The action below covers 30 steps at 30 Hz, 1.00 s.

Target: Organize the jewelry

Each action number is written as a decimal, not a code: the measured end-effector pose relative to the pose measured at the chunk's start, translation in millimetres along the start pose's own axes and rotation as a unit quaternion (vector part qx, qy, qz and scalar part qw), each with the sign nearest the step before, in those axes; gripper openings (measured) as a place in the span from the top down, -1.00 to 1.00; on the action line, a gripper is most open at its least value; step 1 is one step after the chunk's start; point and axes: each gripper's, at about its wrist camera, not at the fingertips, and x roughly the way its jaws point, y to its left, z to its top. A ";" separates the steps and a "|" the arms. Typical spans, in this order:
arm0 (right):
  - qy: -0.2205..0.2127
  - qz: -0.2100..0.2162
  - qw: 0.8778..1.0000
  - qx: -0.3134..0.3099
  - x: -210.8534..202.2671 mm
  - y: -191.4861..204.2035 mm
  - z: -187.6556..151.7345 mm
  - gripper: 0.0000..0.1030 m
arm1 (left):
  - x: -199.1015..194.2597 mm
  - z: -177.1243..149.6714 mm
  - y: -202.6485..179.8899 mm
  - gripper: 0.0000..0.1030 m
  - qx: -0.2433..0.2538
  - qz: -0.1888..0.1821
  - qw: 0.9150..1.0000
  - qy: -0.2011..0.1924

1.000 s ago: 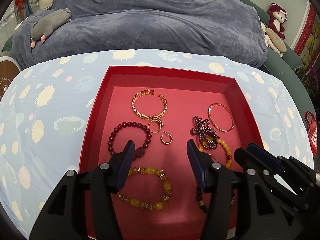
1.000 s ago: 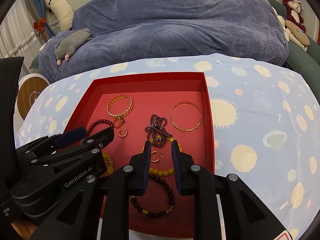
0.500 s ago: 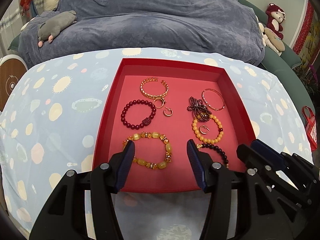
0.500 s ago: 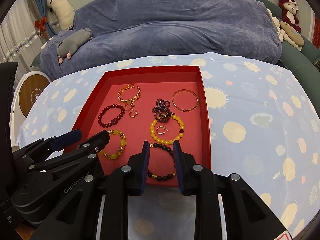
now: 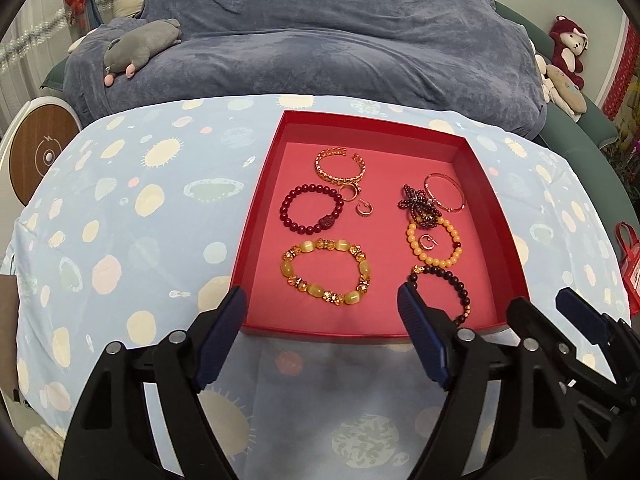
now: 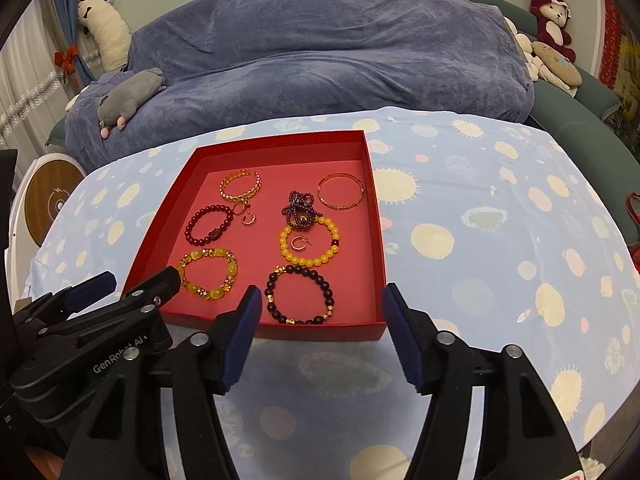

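Observation:
A shallow red tray [image 5: 496,216] [image 6: 378,240] lies on the blue spotted tablecloth. In it lie several pieces: a gold chain bangle [image 5: 340,166], a dark red bead bracelet [image 5: 310,214], a yellow stone bracelet [image 5: 326,272], a dark bead bracelet [image 6: 300,294], an orange bead bracelet [image 6: 310,240] around a small hoop earring [image 6: 298,242], a thin gold bangle [image 6: 340,191], a knotted garnet strand [image 6: 300,210], a ring and another earring. My left gripper [image 5: 320,312] is open and empty at the tray's near edge. My right gripper [image 6: 322,312] is open and empty, also at the near edge.
A blue-covered sofa [image 6: 320,60] with a grey plush [image 6: 128,94] stands behind the table. More plush toys [image 6: 554,36] sit at the right. A round wooden-faced object [image 5: 40,152] is off the left table edge. Tablecloth [image 6: 500,240] spreads right of the tray.
Both grippers have pulled back and up from above the tray to its near edge. The right jaws have opened wide. The earring now lies inside the orange bracelet.

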 end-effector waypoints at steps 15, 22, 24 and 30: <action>0.017 -0.022 1.000 -0.007 -3.8 -1.8 -18.4 -0.55 | -5.9 -22.7 9.8 -0.70 -0.006 0.034 0.999 0.007; 0.021 -0.022 1.000 -0.006 -2.5 -0.6 -24.6 -0.63 | -4.9 -29.9 14.2 -0.78 -0.012 0.040 0.999 0.008; 0.016 -0.026 1.000 -0.008 -2.8 -0.6 -25.8 -0.65 | -4.3 -31.6 15.5 -0.80 -0.013 0.039 0.999 0.011; 0.006 -0.031 0.999 -0.008 -4.8 -1.3 -28.8 -0.88 | -0.7 -35.1 18.0 -0.81 -0.015 0.044 0.999 0.018</action>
